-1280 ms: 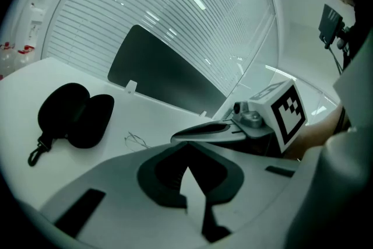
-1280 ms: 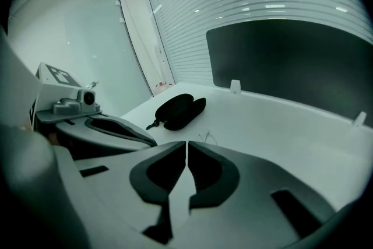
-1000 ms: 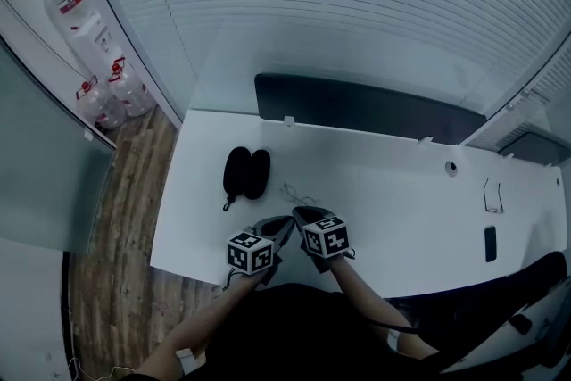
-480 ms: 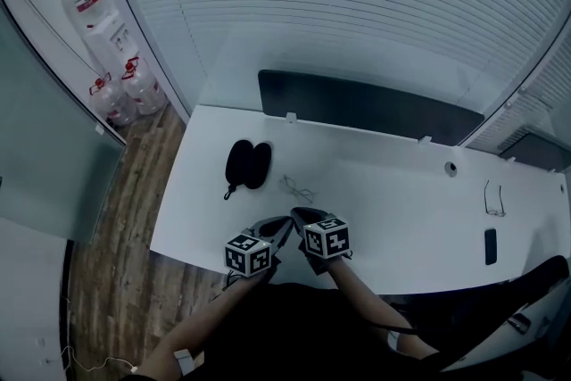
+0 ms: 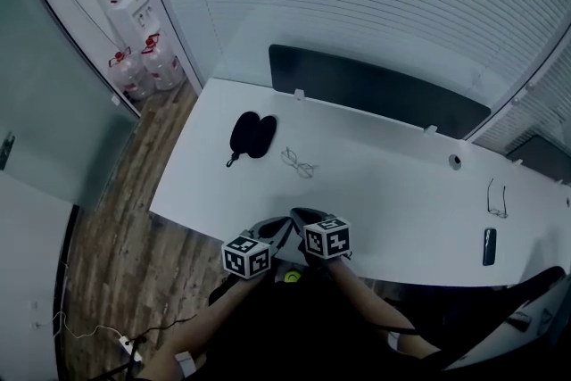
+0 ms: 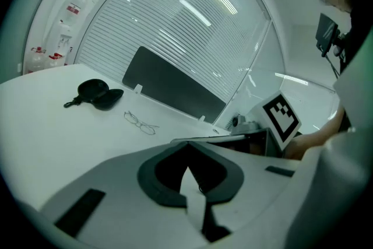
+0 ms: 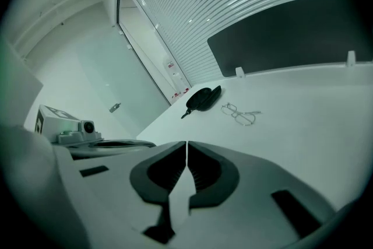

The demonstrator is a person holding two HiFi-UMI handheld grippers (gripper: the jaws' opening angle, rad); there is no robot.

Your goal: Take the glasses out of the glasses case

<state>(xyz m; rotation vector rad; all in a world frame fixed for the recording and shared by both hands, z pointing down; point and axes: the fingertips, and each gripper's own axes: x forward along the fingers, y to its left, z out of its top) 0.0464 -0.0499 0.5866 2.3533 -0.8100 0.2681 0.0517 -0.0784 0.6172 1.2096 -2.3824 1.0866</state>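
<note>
The black glasses case (image 5: 251,135) lies open on the white table (image 5: 384,192), far left. Thin wire glasses (image 5: 299,163) lie folded open on the tabletop just right of the case. Both grippers hang side by side at the table's front edge, well short of both. My left gripper (image 5: 280,227) is shut with nothing in it, and my right gripper (image 5: 302,215) is shut and empty too. The left gripper view shows the case (image 6: 96,93) and glasses (image 6: 140,123) far ahead of the left gripper (image 6: 187,147). The right gripper view shows the case (image 7: 203,98) and glasses (image 7: 239,114) beyond the right gripper (image 7: 186,144).
A dark partition panel (image 5: 379,100) runs along the table's back edge. A second pair of glasses (image 5: 496,196) and a black phone (image 5: 488,245) lie at the far right. Water bottles and a dispenser (image 5: 134,22) stand on the wooden floor to the left.
Both grippers have drawn back from over the table to its front edge, and the head view has pulled away. The case and glasses lie where they were.
</note>
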